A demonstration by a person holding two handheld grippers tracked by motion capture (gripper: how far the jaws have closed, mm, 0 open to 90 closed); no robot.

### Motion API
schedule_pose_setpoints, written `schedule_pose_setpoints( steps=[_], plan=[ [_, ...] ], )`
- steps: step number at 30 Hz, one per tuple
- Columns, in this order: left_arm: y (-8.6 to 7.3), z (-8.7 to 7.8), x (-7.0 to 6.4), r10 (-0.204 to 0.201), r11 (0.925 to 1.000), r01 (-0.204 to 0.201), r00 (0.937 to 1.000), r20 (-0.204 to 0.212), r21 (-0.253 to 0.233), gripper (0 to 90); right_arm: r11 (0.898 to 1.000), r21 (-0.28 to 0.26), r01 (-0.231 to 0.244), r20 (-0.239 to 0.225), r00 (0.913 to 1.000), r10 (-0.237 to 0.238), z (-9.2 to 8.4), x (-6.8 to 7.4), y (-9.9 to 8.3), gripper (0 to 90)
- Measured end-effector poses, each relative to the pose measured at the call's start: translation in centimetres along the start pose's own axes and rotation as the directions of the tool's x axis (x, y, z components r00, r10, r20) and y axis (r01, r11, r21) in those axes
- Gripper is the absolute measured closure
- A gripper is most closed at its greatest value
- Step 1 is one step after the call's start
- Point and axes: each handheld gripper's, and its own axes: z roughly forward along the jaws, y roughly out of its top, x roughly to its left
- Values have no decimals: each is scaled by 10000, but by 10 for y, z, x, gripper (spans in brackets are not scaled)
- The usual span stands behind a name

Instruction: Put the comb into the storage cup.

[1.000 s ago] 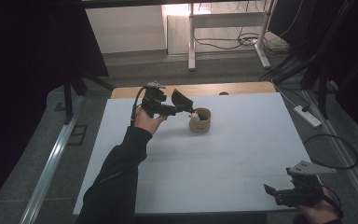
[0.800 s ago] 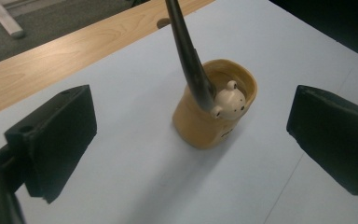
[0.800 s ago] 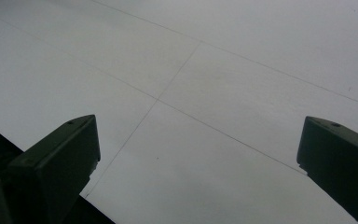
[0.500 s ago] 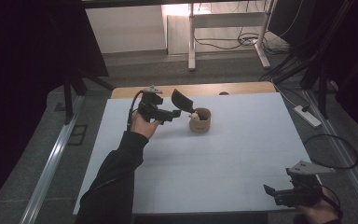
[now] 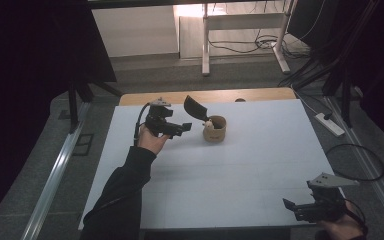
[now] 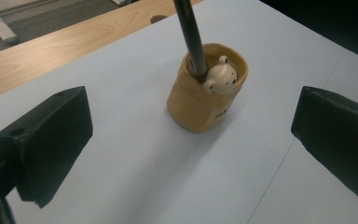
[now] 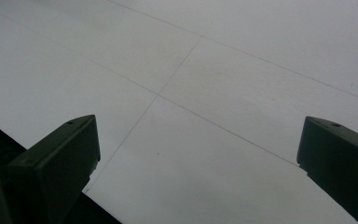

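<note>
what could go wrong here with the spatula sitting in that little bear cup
1. The black spatula leans out of the small tan cup, its wide blade high above the rim; that top-heavy load might tip the cup.
2. The left gripper sits open just beside the cup; a careless sideways move may knock it over.
3. The cup stands near the far side of the white table, so a spill could roll toward the wooden strip.

The right claw (image 7: 198, 158) stands wide apart, jaws at seven and four o'clock, over the bare white worktop (image 7: 223, 70).
</note>
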Motion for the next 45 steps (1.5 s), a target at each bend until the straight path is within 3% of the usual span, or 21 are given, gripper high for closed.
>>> schedule_pose_setpoints(
  steps=[30, 37, 45],
  plan=[
    [-42, -12, -3, -35, 9984, 47, 9998, 210, -555, 0, 9999, 87, 67, 54, 10000, -67, 0, 1, 0, 0],
    [-49, -12, -5, 14, 9991, 2, 9993, 375, -423, 0, 10000, 50, 60, 28, 10000, -60, -1, 1, -1, 0],
    [-54, -11, -5, 79, 9997, -72, 9996, 280, -242, 0, 9999, 90, 77, -49, 10000, -76, -1, 1, -1, 0]
  ],
)
